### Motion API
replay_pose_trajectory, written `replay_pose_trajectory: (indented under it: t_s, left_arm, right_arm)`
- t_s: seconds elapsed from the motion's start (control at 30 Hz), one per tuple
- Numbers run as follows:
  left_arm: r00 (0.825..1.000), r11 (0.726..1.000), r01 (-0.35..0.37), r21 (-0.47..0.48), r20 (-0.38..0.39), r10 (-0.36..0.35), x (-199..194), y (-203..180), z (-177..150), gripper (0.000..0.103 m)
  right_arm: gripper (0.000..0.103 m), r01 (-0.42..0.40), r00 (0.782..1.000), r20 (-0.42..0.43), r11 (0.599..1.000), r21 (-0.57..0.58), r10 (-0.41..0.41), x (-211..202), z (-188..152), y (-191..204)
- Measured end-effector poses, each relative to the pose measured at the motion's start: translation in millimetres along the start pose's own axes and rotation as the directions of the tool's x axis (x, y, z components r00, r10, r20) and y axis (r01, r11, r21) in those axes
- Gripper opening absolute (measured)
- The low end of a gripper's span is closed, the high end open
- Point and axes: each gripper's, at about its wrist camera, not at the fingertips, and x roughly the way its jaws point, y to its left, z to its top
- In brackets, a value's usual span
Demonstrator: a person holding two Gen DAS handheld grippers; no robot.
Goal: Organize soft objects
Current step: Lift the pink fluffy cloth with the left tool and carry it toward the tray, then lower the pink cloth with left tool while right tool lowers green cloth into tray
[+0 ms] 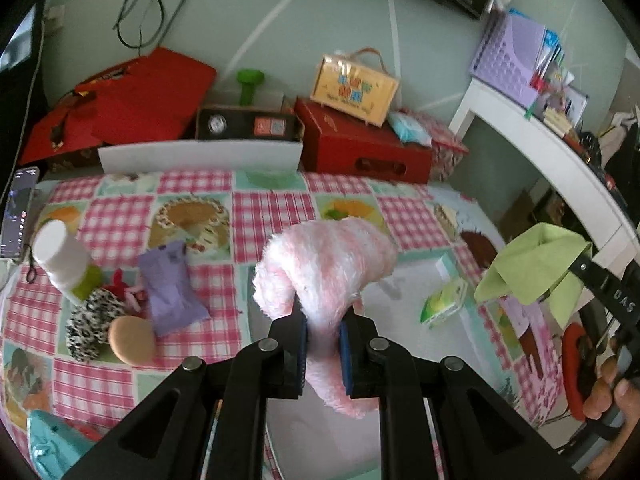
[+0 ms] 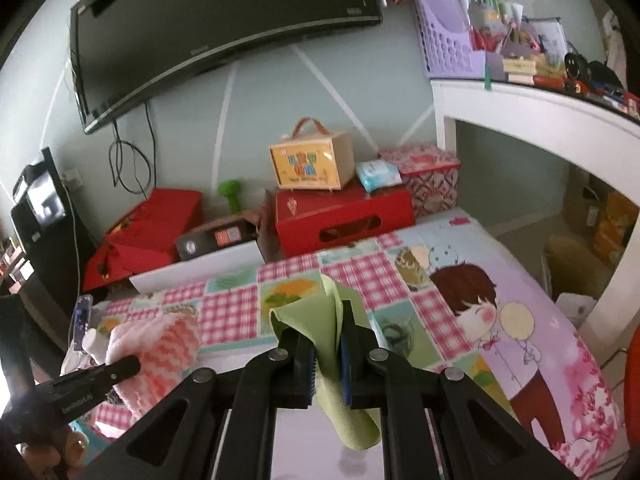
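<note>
Phone (image 1: 18, 212): far left edge of the worktop, screen lit.
White-capped bottle (image 1: 60, 258): tilted, on the checked cloth (image 1: 260, 216) at the left.
Leopard-print scrunchie (image 1: 90, 326): just below the bottle, touching a tan sponge puff (image 1: 130, 340).
Red trinket (image 1: 124, 286): small, between the bottle and the purple packet; detail too blurred to tell.
Purple packet (image 1: 172, 290): lies flat, just right of the scrunchie and puff.
Teal item (image 1: 56, 444): bottom left corner, partly cut off.
Left gripper (image 1: 323, 346): jaws closed tight on the pink fluffy towel, blue pads pressed into the pile on both sides.
Pink fluffy towel (image 1: 328, 264): bunched, held above the middle of the worktop; its upper part bulges over the jaws and a tail hangs below them.
Green tissue pack (image 1: 444, 302): lies on the pale patch of the worktop, right of the towel.
Right gripper (image 2: 327, 364): jaws nearly closed, pinching the green cloth between them.
Green cloth (image 2: 320, 320): folded, held in the air over the right side of the worktop; one end stands above the jaws, the other droops beneath.
Background, left to right: red boxes (image 1: 132, 100), green dumbbell (image 1: 248, 84), yellow handled box (image 1: 354, 88) atop a red crate (image 1: 360, 144), white shelf (image 1: 540, 136) with a lilac file holder (image 1: 504, 60).
</note>
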Motion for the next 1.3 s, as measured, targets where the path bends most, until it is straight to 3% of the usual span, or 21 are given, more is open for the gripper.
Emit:
replay_pose_trajectory:
  t_s: [0.2, 0.4, 0.77, 1.2, 1.3]
  left_arm:
    - [0.997, 0.999, -0.046, 0.013, -0.068, 0.047, 37, -1, -12, 0.014]
    - [0.988, 0.996, -0.091, 0.003, -0.123, 0.091, 64, 6, -19, 0.014]
    - [0.970, 0.993, -0.120, -0.014, -0.213, 0.114, 93, 12, -29, 0.014]
    - [0.964, 0.994, -0.102, 0.047, -0.243, 0.110, 106, -9, -36, 0.014]
    - [0.961, 0.994, -0.098, 0.038, -0.256, 0.104, 104, -8, -35, 0.019]
  right_arm:
    - [0.010, -0.071, 0.992, -0.107, 0.997, -0.006, 0.070, 31, -13, 9]
    - [0.010, -0.098, 0.975, -0.204, 0.995, -0.035, 0.089, 63, -31, 27]
    - [0.010, -0.033, 0.920, -0.391, 0.996, -0.078, 0.000, 122, -68, 27]
    - [0.013, -0.003, 0.894, -0.446, 0.997, -0.072, -0.030, 134, -77, 19]
    - [0.013, 0.008, 0.894, -0.446, 0.997, -0.079, -0.043, 133, -76, 19]
